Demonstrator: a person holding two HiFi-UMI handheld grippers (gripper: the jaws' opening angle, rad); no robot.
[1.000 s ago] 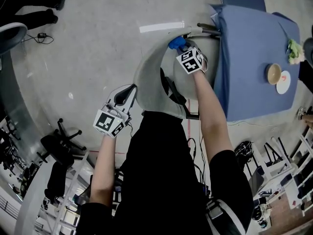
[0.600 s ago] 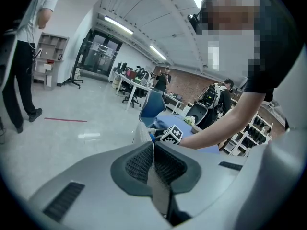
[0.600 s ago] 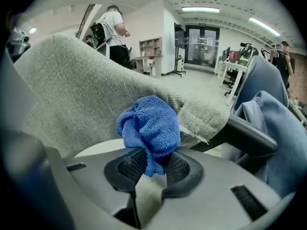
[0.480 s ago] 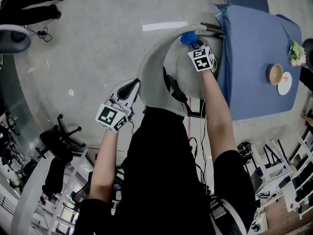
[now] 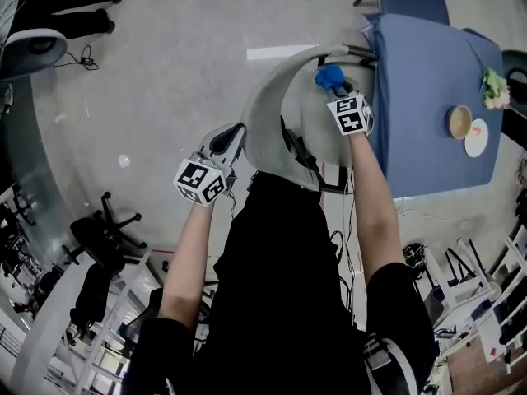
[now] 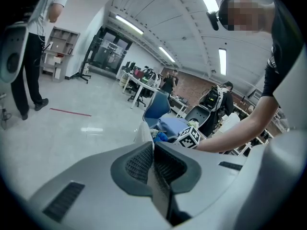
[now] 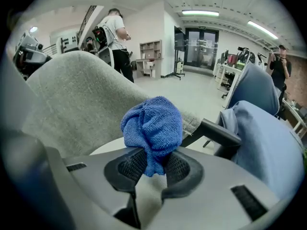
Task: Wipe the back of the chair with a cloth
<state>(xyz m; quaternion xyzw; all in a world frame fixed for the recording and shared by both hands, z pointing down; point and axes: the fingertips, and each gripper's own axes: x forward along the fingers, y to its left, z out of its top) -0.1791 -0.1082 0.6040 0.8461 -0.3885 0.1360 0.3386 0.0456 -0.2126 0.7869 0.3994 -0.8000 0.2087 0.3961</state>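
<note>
Since a second ago, the right gripper (image 5: 336, 91) and its cloth (image 5: 329, 76) have shifted toward 3 o'clock in the head view, closer to the blue-covered surface (image 5: 428, 97). The left gripper (image 5: 233, 134) has risen toward 1 o'clock. The chair back (image 5: 268, 122) also shows a little farther toward 3 o'clock than before.

In the right gripper view, the fingers (image 7: 132, 164) of the right gripper (image 7: 151, 164) are clamped on the lower fold of the blue cloth (image 7: 152, 123). The rest of the cloth bunches up in a ball above them. That ball lies against the grey fabric of the chair back (image 7: 81, 95), on its inner, seat-facing side. A black armrest (image 7: 220, 131) is just at 3 o'clock of it.

In the left gripper view, the fingers (image 6: 139, 162) of the left gripper (image 6: 153, 152) are pressed together with nothing between them. They point toward the pale edge of the chair back (image 6: 141, 131). From the head, this gripper sits just at 9 o'clock of the chair back's outer edge; whether it touches cannot be told.

The surface stands at 3 o'clock of the chair and carries a bowl (image 5: 461, 123) and a plate (image 5: 478, 138).
</note>
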